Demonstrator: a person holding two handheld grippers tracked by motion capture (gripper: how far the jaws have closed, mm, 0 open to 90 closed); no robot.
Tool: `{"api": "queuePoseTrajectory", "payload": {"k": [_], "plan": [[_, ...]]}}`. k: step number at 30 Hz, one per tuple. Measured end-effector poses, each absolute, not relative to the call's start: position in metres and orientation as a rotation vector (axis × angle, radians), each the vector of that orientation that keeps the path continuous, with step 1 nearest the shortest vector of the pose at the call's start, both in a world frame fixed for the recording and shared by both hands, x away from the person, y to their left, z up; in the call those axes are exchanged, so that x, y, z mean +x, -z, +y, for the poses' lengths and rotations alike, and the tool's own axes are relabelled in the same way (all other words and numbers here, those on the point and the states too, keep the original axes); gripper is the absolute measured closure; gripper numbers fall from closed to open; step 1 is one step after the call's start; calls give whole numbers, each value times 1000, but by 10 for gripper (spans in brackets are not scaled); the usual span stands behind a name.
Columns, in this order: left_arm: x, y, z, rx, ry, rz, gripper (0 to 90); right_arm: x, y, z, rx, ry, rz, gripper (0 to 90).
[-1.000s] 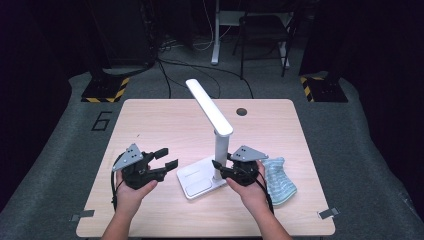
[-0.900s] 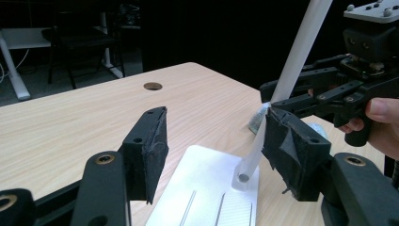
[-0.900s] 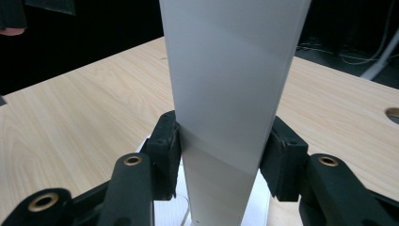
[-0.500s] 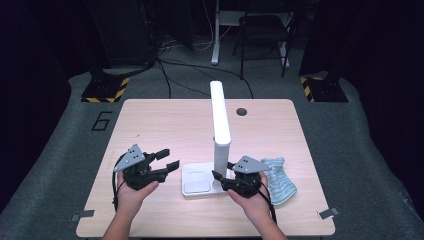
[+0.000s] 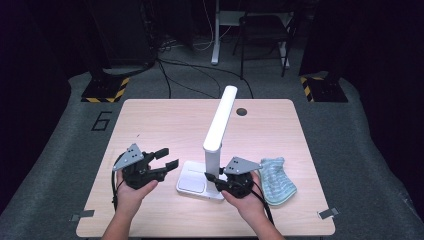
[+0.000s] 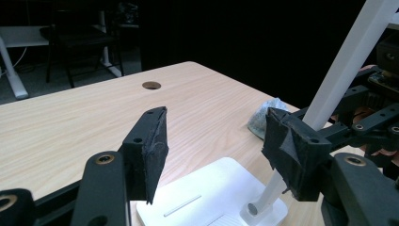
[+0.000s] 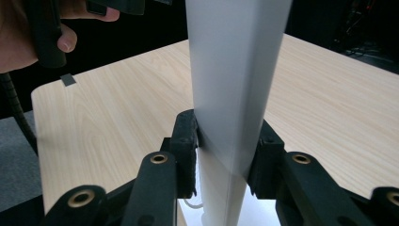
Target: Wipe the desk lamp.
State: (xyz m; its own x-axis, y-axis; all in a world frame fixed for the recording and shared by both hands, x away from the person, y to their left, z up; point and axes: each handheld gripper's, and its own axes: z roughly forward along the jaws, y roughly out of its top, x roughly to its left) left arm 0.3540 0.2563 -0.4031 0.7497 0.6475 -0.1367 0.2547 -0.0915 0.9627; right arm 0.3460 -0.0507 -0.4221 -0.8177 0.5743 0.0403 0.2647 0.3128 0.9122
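On the pale wooden worktop (image 5: 150,125) the left claw (image 5: 169,159) is seen at about eight o'clock from the middle of the high view, carried in the left hand (image 5: 131,196), its jaws parted and nothing between them; in the left gripper view the left claw (image 6: 214,150) is shown spread, with the lamp's white base (image 6: 211,197) lying below the gap and untouched. Toward six o'clock the white desk lamp (image 5: 216,135) is stood on its flat base (image 5: 192,182), the upright post rising from the base's right end and the long head tilted up and away toward twelve o'clock. The right claw (image 5: 212,178) is found at the foot of that post, held by the right hand (image 5: 250,202); its jaws have just been closing, and in the right gripper view the right claw (image 7: 228,150) is clenched on the lamp post (image 7: 230,94), a pad pressed to each side. At about four o'clock a crumpled blue-green cloth (image 5: 275,180) is laid just beside the right hand, possibly touching it, though that is hard to judge. A round cable hole (image 5: 241,111) is set near the far edge.
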Motion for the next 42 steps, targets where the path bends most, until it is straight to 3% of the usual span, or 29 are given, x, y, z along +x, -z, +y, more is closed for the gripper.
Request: {"api": "queuePoseTrajectory", "payload": {"k": [24, 25, 26, 28, 42], "plan": [[352, 403, 257, 1666, -389, 733, 402, 351, 425, -38, 884, -1424, 2131, 758], [352, 403, 257, 1667, -390, 731, 402, 351, 426, -36, 876, -1435, 2137, 712], [352, 402, 257, 1665, -391, 728, 402, 350, 426, -35, 846, -1490, 2177, 585], [352, 402, 257, 1666, -392, 725, 402, 346, 427, -37, 831, -1483, 2170, 571], [347, 397, 250, 1669, -385, 703, 402, 328, 435, -48, 836, -1547, 2155, 670]]}}
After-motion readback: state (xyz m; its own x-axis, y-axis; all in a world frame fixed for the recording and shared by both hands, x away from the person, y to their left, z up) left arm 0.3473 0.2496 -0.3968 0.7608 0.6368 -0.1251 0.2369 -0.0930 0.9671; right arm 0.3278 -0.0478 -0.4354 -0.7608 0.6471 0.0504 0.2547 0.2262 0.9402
